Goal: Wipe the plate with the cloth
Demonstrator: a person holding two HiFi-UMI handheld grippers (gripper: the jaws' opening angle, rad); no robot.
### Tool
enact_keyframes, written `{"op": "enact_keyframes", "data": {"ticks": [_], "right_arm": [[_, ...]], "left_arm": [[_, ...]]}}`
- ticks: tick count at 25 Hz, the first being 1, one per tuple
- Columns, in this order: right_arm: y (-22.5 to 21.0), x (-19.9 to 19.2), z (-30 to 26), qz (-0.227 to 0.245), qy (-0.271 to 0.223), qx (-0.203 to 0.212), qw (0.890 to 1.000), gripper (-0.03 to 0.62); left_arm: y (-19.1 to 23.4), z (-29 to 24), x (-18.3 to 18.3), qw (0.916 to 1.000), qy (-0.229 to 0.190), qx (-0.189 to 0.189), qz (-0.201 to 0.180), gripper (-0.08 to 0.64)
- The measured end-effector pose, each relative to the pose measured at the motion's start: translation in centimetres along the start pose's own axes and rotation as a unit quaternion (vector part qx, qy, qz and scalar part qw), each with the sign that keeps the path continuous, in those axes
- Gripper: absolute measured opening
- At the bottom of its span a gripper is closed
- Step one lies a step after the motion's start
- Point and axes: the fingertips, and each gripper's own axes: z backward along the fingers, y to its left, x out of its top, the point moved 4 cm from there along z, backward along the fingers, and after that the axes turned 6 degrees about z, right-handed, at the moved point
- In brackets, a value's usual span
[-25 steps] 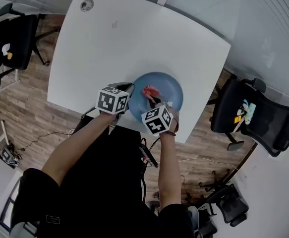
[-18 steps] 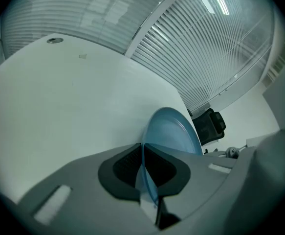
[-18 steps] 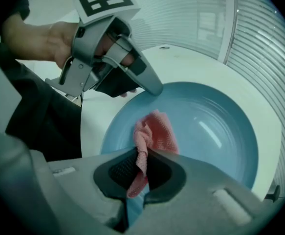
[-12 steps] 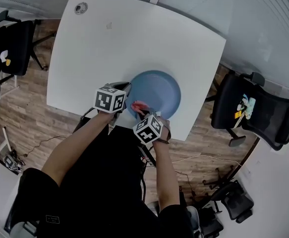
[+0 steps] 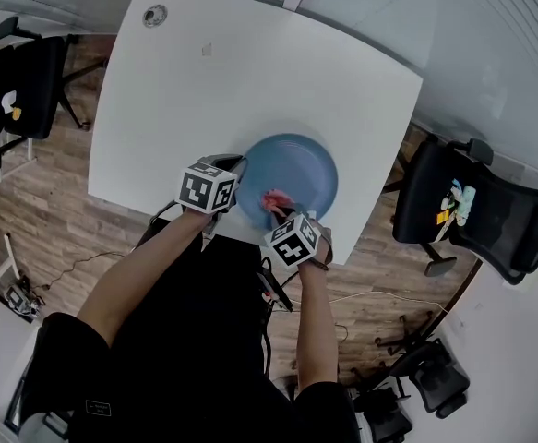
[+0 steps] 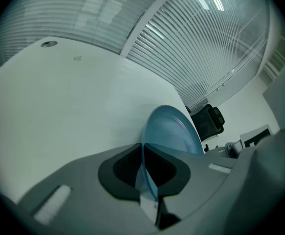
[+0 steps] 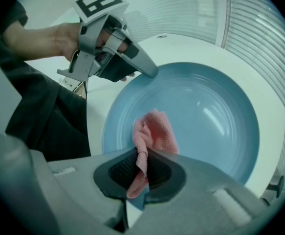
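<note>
Item: blue plate (image 5: 296, 166), round, on white table (image 5: 250, 72), close to the near edge and toward the right corner, left rim raised off the table

Item: left gripper (image 6: 143, 168), jaws clamped on the plate's left rim, which stands edge-on between them

Item: pink cloth (image 7: 154, 133), bunched, lying on the near-left part of the plate's inner face

Item: right gripper (image 7: 141, 173), jaws closed on the cloth's near end, over the plate's near rim

Surroundings: black office chair (image 5: 472, 215) on wood floor beyond the table's right edge
</note>
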Motion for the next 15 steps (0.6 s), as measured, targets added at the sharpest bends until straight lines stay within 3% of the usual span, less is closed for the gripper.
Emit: {"op": "enact_keyframes", "data": {"ticks": [15], "right_arm": [[-7.7, 4.1, 1.3, 0.031, -0.005, -0.041, 0.999, 0.020]], "left_arm": [[0.0, 0.0, 0.1, 1.0000, 0.000, 0.000, -0.005, 0.020]]}}
